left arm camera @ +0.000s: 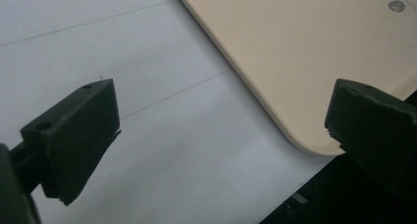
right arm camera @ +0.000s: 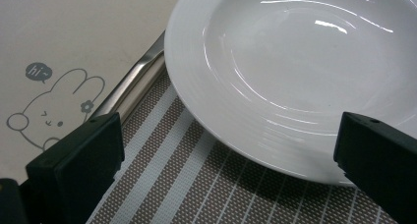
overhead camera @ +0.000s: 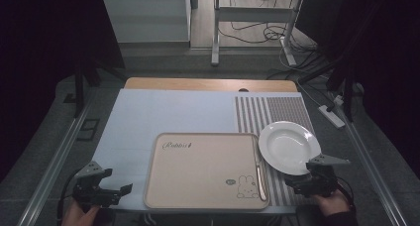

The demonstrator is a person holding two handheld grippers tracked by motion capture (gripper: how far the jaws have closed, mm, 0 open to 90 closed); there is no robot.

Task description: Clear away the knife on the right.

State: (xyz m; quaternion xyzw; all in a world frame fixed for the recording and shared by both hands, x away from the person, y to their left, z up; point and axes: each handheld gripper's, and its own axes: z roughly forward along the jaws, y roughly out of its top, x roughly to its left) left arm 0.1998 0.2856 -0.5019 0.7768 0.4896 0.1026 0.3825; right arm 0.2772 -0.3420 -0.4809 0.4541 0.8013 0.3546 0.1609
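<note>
A beige tray (overhead camera: pixel 203 169) with a rabbit drawing lies at the table's near middle. A white plate (overhead camera: pixel 288 146) sits to its right on a striped mat (overhead camera: pixel 277 112), its edge near the tray's metal handle (right arm camera: pixel 133 89). My left gripper (overhead camera: pixel 115 192) hovers open at the near left, its jaws wide over the white cloth (left arm camera: pixel 123 62) beside the tray's corner (left arm camera: pixel 305 140). My right gripper (overhead camera: pixel 297 184) is open at the near right, jaws spread just before the plate's rim (right arm camera: pixel 275 150), nothing between them. A hand holds each gripper.
A white cloth (overhead camera: pixel 163 117) covers the left and middle of the wooden table (overhead camera: pixel 208 84). Metal rails run along both sides. Beyond the far edge are table legs, cables and a power strip (overhead camera: pixel 331 114) on the floor.
</note>
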